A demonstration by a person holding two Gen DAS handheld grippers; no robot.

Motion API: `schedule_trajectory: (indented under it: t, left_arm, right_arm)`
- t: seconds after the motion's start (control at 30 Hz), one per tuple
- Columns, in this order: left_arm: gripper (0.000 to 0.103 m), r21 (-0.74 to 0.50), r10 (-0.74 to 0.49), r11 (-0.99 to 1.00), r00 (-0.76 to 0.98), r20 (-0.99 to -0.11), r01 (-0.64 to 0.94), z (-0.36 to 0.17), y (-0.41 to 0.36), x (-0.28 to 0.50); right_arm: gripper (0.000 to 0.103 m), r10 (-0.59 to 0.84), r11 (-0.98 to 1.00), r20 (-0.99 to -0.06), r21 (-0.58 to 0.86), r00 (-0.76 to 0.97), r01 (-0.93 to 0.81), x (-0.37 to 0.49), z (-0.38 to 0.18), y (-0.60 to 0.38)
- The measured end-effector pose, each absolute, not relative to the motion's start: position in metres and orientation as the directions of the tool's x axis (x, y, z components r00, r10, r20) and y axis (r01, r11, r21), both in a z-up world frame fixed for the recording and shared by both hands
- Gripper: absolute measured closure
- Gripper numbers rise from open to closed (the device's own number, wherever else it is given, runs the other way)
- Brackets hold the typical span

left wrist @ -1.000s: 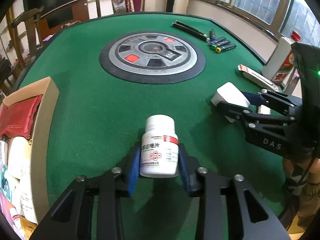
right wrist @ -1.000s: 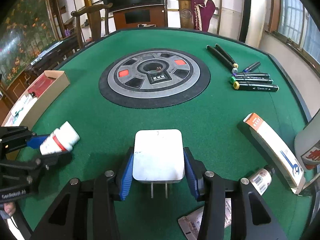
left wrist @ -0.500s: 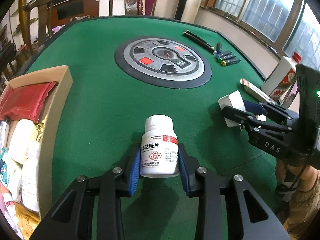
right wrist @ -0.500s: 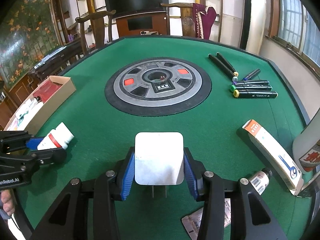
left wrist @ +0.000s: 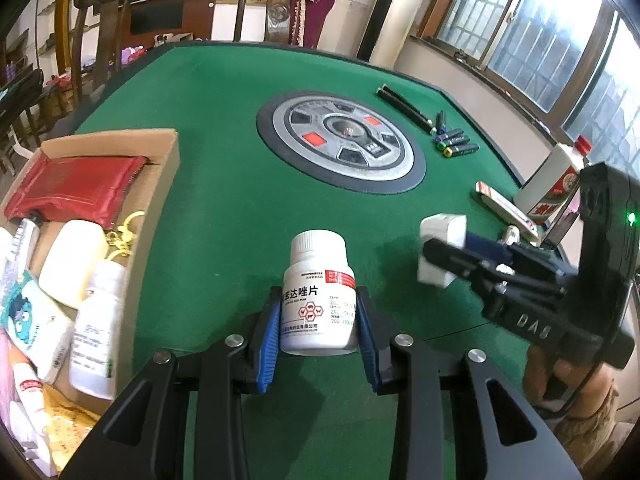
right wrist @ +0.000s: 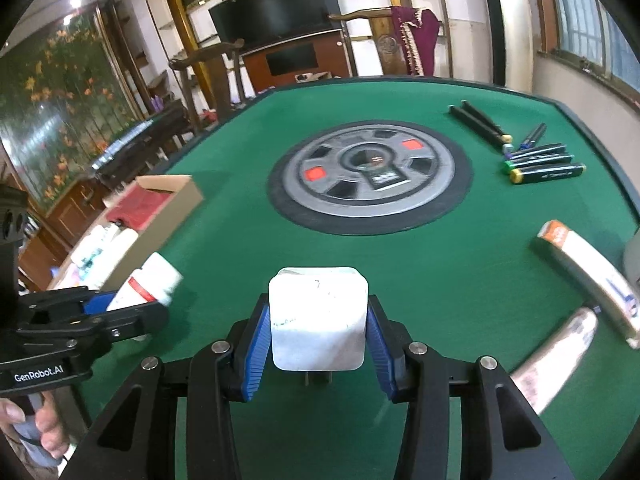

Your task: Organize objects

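Green felt covers the worktop (left wrist: 208,184), with a grey round hub (left wrist: 342,142) set in its middle and wooden chairs and a dark screen beyond the far edge. Along the left edge sits an open cardboard box (left wrist: 160,200) already holding a red pouch (left wrist: 76,186), a white bottle (left wrist: 96,320) and other packets. Near the right edge lie a row of markers (right wrist: 544,162), a long orange-and-white carton (right wrist: 588,276) and a white liquor bottle (left wrist: 554,184).

Nothing stands between the box and the left gripper (left wrist: 318,320), whose fingers are clamped on a white pill bottle (left wrist: 318,296); the bottle is clear of the felt, its long axis running away from the camera, cap toward the hub. The right gripper (right wrist: 318,334) has its fingers closed on a white plug adapter (right wrist: 318,316), broad face up, prongs pointing back toward the hand. Both held things hang over the near part of the worktop, the adapter to the right of the bottle.
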State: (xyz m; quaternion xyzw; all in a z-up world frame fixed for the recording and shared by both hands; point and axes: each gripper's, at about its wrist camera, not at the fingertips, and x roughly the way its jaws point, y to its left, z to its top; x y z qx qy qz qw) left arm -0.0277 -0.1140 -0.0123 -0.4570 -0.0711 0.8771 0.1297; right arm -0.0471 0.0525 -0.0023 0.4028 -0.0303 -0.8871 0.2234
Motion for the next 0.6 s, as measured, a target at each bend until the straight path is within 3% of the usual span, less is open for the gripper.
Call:
schedule_trajectory:
  t: [0.6]
  left_arm:
    - [0.069, -0.235, 0.095, -0.965, -0.685, -0.722, 0.114, 0.036, -0.239, 0.045]
  right_arm:
    - [0.054, -0.498, -0.855, -0.684, 0.281, -0.533, 0.437, -0.035, -0.003, 0.040]
